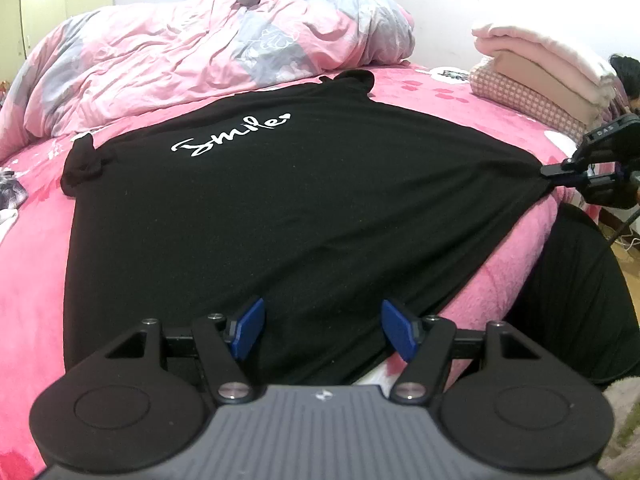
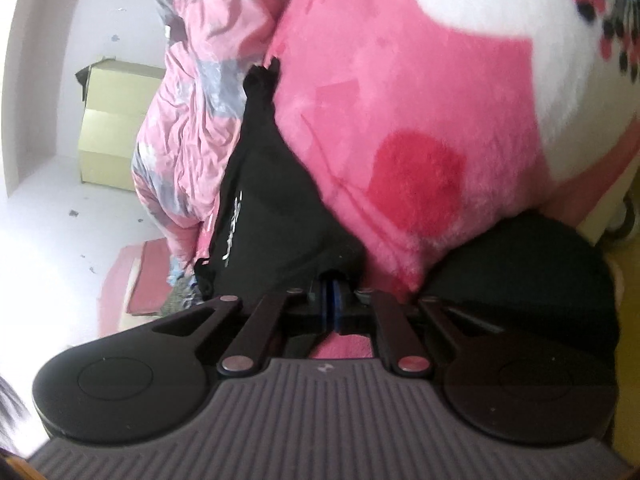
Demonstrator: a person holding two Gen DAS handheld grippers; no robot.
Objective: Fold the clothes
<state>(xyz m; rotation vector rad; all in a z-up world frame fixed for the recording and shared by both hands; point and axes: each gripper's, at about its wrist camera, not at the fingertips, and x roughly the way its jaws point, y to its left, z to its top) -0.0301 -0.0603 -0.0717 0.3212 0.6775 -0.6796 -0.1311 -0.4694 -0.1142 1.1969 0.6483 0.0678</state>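
- The fuzzy pink bed blanket (image 1: 32, 264) fills the frame, with a crumpled pink-and-grey quilt (image 1: 180, 52) at upper left.
- The black T-shirt with white "Smile" script (image 1: 280, 200) lies spread flat across the centre.
- The right gripper (image 1: 560, 171), at the right edge, pinches the shirt's corner tight.
- The left gripper (image 1: 323, 332) hovers at the lower hem, blue pads (image 1: 250, 332) spread wide.

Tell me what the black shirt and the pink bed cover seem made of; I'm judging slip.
Black shirt: thin matte knit, likely cotton jersey; it stretches into fine tension folds toward the right tool. Pink bed cover: plush fleece, probably; fuzzy nap shows at its edge.
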